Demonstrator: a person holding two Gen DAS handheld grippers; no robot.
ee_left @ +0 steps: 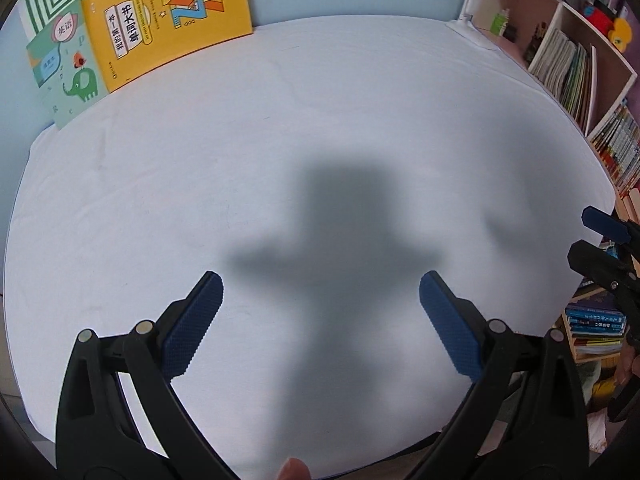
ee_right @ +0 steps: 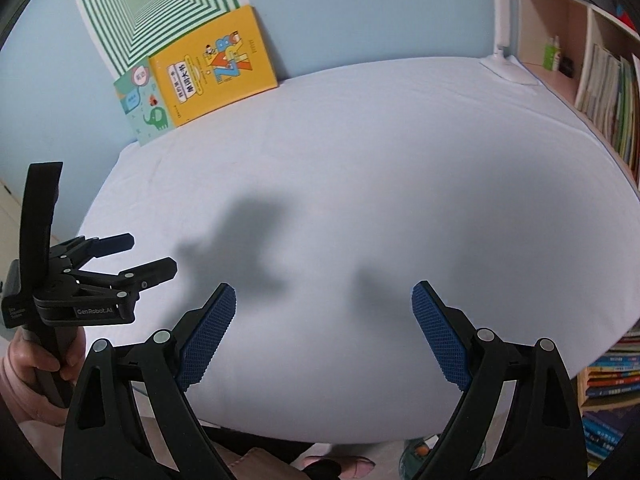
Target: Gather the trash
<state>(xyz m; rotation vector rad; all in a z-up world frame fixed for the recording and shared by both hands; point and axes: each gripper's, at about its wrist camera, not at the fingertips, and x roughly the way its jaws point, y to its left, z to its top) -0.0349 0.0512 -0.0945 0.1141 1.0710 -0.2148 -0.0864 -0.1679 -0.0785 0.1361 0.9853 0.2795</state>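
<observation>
Only the right wrist view shows the person's left hand [ee_right: 38, 364] gripping the handle of the left gripper [ee_left: 320, 292], which hovers with its 2 fingers spread wide over the white table [ee_left: 280, 140]. The right gripper [ee_right: 324, 300] hangs beside it, equally wide open and holding nothing. No trash shows in either view; a green elephant book [ee_left: 66, 76] and a yellow book [ee_left: 164, 20] lean against the blue wall [ee_right: 360, 8], with a bookshelf [ee_left: 576, 72] at the right.

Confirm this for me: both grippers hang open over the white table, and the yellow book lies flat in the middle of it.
Wrong on the book. The yellow book leans upright against the blue wall at the table's far edge, as the right wrist view shows. Left gripper and right gripper are open.
</observation>
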